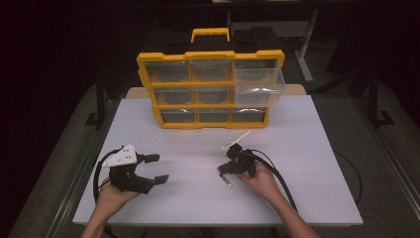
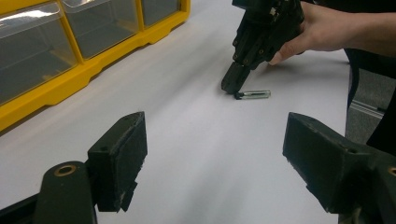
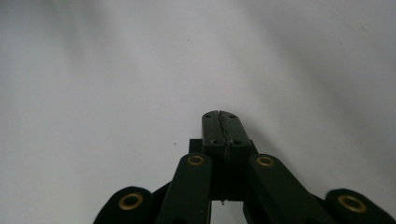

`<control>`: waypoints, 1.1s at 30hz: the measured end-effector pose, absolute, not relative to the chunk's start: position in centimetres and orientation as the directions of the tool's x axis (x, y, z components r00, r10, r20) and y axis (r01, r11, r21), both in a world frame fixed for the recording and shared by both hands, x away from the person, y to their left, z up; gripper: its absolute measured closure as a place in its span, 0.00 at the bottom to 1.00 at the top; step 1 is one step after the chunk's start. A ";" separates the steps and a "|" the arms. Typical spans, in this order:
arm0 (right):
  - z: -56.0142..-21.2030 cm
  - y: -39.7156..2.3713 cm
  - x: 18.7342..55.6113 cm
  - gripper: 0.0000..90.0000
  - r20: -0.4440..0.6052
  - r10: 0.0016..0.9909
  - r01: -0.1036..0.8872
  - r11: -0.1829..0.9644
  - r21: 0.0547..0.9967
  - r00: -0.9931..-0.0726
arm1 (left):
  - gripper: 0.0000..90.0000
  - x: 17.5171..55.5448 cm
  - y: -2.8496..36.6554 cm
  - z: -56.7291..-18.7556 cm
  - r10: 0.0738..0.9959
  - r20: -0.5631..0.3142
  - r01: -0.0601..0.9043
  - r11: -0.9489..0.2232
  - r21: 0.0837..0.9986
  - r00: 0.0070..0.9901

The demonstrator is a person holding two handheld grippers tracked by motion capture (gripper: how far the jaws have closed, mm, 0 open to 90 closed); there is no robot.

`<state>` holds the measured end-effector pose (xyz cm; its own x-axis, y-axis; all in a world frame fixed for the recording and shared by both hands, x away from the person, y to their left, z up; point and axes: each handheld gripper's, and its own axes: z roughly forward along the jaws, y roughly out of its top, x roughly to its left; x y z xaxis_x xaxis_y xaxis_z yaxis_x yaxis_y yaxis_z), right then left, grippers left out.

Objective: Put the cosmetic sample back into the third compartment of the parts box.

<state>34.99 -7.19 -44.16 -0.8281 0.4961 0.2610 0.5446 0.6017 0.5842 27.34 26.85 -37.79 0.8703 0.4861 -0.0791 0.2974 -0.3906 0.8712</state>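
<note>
Apparently the right gripper [image 2: 232,85], jaws pressed together, points down at a small clear tube [image 2: 252,94] on the table [image 1: 307,148], while the left gripper [image 1: 154,168] waits spread.

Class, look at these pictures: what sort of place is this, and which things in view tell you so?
Probably a workshop or lab bench set up for recording handling work: a plain white table, a yellow parts organiser with clear drawers, and a hand-held tool in each hand (left tool, right tool) in a dark room.

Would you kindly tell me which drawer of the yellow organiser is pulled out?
The right-hand drawer of the middle row: it juts forward from the yellow organiser, while the other eight sit flush.
</note>
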 end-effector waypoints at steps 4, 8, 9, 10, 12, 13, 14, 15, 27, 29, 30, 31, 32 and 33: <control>-44.1 -6.8 34.9 0.99 0.263 0.495 0.546 0.608 0.577 -0.828 | 0.24 27.3 26.8 -37.8 0.485 -0.081 0.299 -0.391 0.871 0.871; -44.0 -6.9 34.9 0.98 0.255 0.499 0.543 0.604 0.584 -0.828 | 0.25 27.3 26.9 -37.9 0.486 -0.077 0.298 -0.398 0.868 0.871; -43.9 -7.0 34.8 0.95 0.260 0.504 0.549 0.594 0.588 -0.824 | 0.24 27.3 26.9 -37.9 0.485 -0.078 0.300 -0.399 0.866 0.871; -43.6 -7.2 34.7 0.91 0.271 0.508 0.559 0.584 0.589 -0.817 | 0.25 27.3 26.8 -38.0 0.485 -0.078 0.299 -0.397 0.868 0.871; -43.0 -7.4 34.1 0.78 0.286 0.506 0.565 0.573 0.594 -0.814 | 0.25 27.3 26.8 -38.1 0.483 -0.075 0.299 -0.406 0.864 0.873; -42.7 -7.4 33.6 0.72 0.304 0.505 0.575 0.560 0.597 -0.808 | 0.25 27.3 26.8 -38.1 0.482 -0.075 0.299 -0.407 0.863 0.873; -42.5 -7.4 33.1 0.69 0.320 0.493 0.575 0.553 0.603 -0.809 | 0.25 27.4 26.9 -38.1 0.482 -0.074 0.298 -0.408 0.863 0.873; -42.3 -7.2 32.5 0.67 0.322 0.483 0.569 0.556 0.606 -0.815 | 0.25 27.4 26.8 -38.1 0.485 -0.079 0.301 -0.400 0.866 0.871; -43.5 -4.9 30.0 0.75 0.163 0.481 0.483 0.675 0.557 -0.861 | 0.25 27.2 27.1 -38.0 0.490 -0.076 0.296 -0.389 0.873 0.868; -43.5 -4.8 29.7 0.78 0.133 0.483 0.468 0.686 0.558 -0.866 | 0.25 27.2 27.0 -38.0 0.487 -0.073 0.294 -0.394 0.871 0.870; -43.5 -4.7 29.6 0.79 0.114 0.482 0.458 0.693 0.557 -0.868 | 0.25 27.2 27.0 -38.0 0.486 -0.071 0.291 -0.395 0.871 0.871; -43.6 -4.7 29.4 0.81 0.095 0.479 0.445 0.700 0.559 -0.873 | 0.25 27.2 27.0 -38.0 0.486 -0.071 0.291 -0.395 0.871 0.871; -43.5 -4.6 29.3 0.83 0.068 0.481 0.433 0.708 0.558 -0.874 | 0.25 27.1 27.1 -38.0 0.487 -0.070 0.291 -0.395 0.871 0.871; -43.5 -4.5 29.2 0.84 0.052 0.477 0.422 0.715 0.557 -0.877 | 0.25 27.1 27.1 -38.0 0.486 -0.067 0.288 -0.396 0.872 0.871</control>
